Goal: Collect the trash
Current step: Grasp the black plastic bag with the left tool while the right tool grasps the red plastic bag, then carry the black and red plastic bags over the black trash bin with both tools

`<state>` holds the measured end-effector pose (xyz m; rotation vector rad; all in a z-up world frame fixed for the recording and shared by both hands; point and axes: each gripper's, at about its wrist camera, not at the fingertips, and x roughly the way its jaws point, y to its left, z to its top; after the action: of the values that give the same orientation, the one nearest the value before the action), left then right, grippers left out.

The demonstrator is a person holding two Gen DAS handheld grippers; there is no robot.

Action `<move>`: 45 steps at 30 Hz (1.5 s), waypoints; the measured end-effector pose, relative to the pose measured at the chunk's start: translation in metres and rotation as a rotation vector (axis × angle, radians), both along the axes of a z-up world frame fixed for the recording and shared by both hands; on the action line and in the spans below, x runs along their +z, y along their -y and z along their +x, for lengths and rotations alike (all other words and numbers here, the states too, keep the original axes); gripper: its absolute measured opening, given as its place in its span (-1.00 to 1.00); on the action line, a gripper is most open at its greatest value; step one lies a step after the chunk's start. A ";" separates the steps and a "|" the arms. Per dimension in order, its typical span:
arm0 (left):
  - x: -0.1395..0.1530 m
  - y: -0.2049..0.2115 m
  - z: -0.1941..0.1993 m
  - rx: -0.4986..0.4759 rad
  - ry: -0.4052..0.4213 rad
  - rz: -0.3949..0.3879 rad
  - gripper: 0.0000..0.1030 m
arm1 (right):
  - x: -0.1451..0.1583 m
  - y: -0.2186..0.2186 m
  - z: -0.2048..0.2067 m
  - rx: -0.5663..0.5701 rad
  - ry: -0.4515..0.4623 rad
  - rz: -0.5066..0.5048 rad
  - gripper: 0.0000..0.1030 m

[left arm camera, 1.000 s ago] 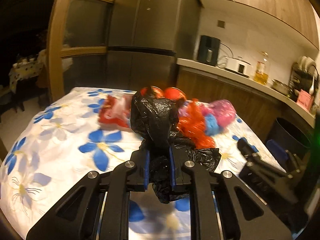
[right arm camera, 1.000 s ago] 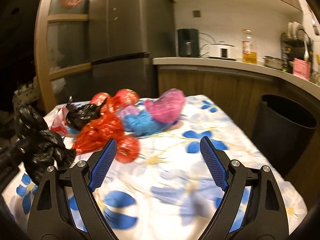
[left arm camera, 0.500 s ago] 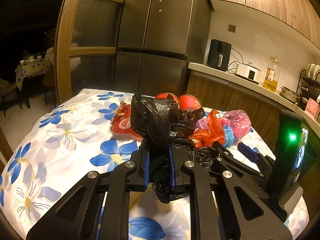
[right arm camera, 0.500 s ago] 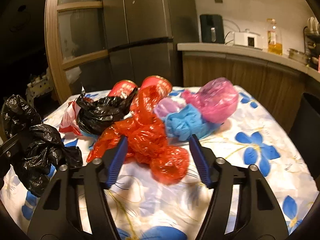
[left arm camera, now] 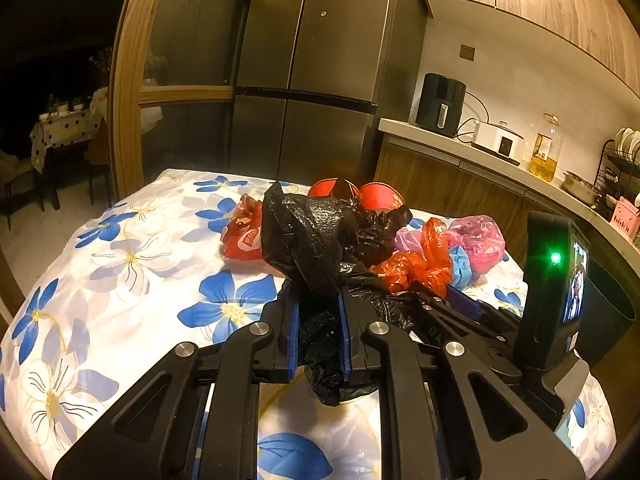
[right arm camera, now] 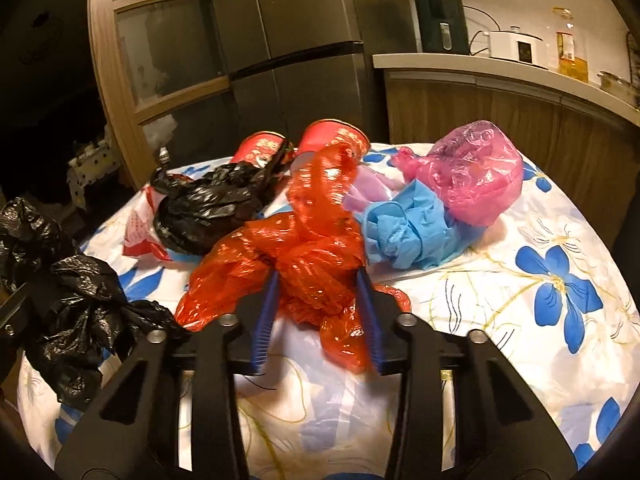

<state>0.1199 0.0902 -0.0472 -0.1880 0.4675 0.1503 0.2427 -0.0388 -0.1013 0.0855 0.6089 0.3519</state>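
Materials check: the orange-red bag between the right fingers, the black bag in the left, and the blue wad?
Orange-red bag: thin translucent plastic film, glossy, finely crinkled. Black bag: opaque plastic film, shiny creases catching the light. Blue wad: matte and softly folded, with no glare; possibly nonwoven or thin rubbery material, can't tell.

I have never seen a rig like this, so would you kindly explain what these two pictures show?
There is no robot here: a person carries a two-fingered gripper in each hand, and each gripper has a camera looking along its fingers. The left gripper is clamped on a black bag. The right gripper is closing its jaws around a red bag lying on the flowered tablecloth. Also on the cloth are a second black bag, a blue bag, a pink bag and two red cups.
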 end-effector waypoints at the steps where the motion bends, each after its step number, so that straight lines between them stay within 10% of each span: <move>1: 0.001 0.000 0.000 0.001 0.001 0.002 -0.69 | 0.001 0.000 0.000 0.004 0.002 0.005 -0.43; 21: 0.017 0.038 -0.009 -0.058 0.036 0.024 -0.69 | 0.049 0.090 -0.093 -0.089 0.150 0.047 -0.50; 45: 0.051 0.207 0.024 -0.356 0.129 0.091 -0.69 | 0.083 0.253 -0.130 -0.419 0.285 0.055 -0.50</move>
<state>0.1436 -0.1172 0.0037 -0.0226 0.3580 -0.1884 0.1128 -0.2913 -0.0178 0.2086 0.2877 -0.0274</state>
